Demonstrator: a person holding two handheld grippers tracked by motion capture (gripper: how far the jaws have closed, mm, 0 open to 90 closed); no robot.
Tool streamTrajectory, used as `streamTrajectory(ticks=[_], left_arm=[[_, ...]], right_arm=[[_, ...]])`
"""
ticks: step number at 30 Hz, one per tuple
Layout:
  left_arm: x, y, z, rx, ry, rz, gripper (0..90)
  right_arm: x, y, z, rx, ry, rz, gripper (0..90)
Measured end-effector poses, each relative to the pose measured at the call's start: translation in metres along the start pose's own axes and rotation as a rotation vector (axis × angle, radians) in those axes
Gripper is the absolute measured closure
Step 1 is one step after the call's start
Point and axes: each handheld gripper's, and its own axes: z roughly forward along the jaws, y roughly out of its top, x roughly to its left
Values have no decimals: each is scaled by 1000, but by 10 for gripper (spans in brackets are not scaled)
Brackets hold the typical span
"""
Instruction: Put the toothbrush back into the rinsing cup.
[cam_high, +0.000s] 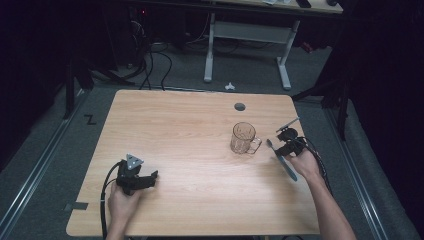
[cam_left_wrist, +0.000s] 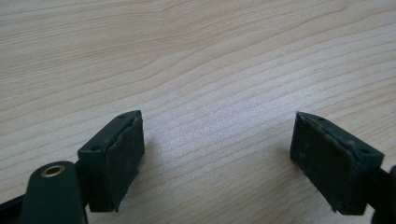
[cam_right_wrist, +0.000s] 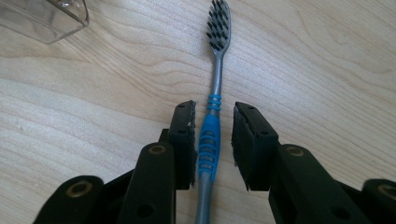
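The toothbrush (cam_right_wrist: 208, 140) lies flat on the worktop (cam_high: 190, 130) at its right side, just right of the glass mug (cam_high: 243, 138) and a little nearer the person. It has a grey shaft with a blue ribbed grip and dark bristles (cam_right_wrist: 218, 25). In the right gripper view its long axis runs straight away from the claw, head at the far end and tail passing back under the jaws. In the high view the head points toward the far left, close by the mug's handle, and the tail trails toward the near right.

The right claw (cam_right_wrist: 214, 140) straddles the blue grip, one pad on each side and lined up across the handle. The left-hand pad looks to be at or almost against the grip, while the other stands off with a sliver of wood showing between. So I'd call it released for now, narrowed around the handle but not grasping it. By my reading, only a squeeze is wanted, since the jaws already sit square to the shaft.

The right hand (cam_high: 305, 162) is plainly the nearer one. The left claw (cam_left_wrist: 217, 161) rests far off at the near left, its jaws spread wide with bare wood between them.
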Motion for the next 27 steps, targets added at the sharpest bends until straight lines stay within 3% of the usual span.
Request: streamTrajectory(ticks=[27], left_arm=[[0, 0, 0, 0, 0, 0, 182]], right_arm=[[-2, 4, 16, 76, 19, 0, 779]])
